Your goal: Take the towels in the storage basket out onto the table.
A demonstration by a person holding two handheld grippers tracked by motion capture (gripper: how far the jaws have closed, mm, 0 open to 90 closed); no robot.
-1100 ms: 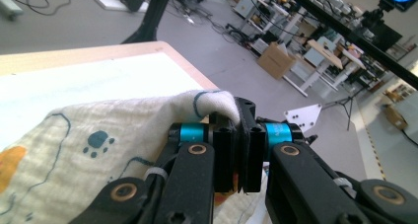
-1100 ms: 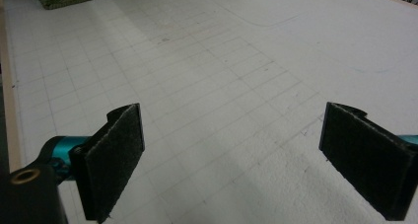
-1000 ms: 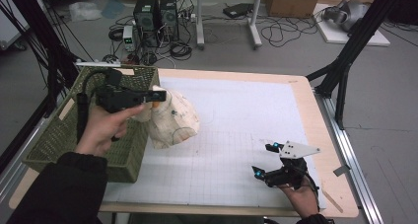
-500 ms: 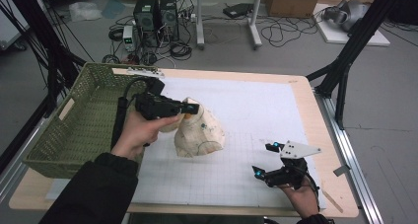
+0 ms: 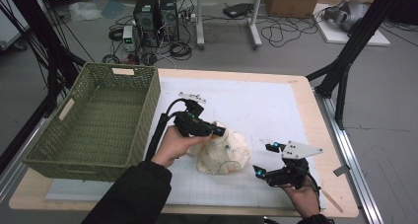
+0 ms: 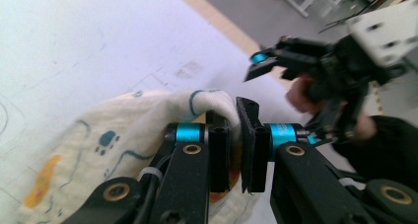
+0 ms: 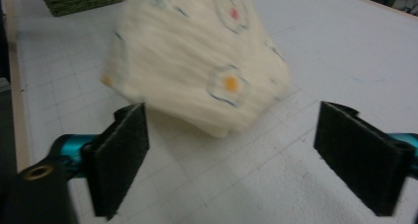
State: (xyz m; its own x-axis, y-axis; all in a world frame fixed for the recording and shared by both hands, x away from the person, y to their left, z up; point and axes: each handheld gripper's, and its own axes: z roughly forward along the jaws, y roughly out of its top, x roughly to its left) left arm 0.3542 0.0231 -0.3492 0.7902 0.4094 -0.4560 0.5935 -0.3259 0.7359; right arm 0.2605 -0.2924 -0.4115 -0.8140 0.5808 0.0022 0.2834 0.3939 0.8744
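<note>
A cream cloth [image 5: 224, 157] with small printed figures sits bunched on the white mat, its top pulled up. My left gripper [image 5: 219, 131] is shut on a fold of this cloth [image 6: 123, 130]; the fold is pinched between the pads of that gripper [image 6: 235, 150], whose jaws have just eased slightly wider. My right gripper [image 5: 263, 158] is open near the table's front right, just right of the cloth. Its jaws have just closed a little. Nothing lies between the pads of the right gripper [image 7: 246, 150], and the cloth [image 7: 197, 61] hangs blurred just ahead of them.
A green woven basket [image 5: 118, 68] stands at the left, partly on the white mat [image 5: 256, 100]. A small metal strip [image 5: 192, 95] lies behind the cloth. The table's wooden edge [image 5: 325, 135] runs along the right. Cables and computers are on the floor beyond.
My left gripper has carried the cloth from beside the basket rightward and down to the mat's middle, close to the right gripper. The right hand has stayed put.
</note>
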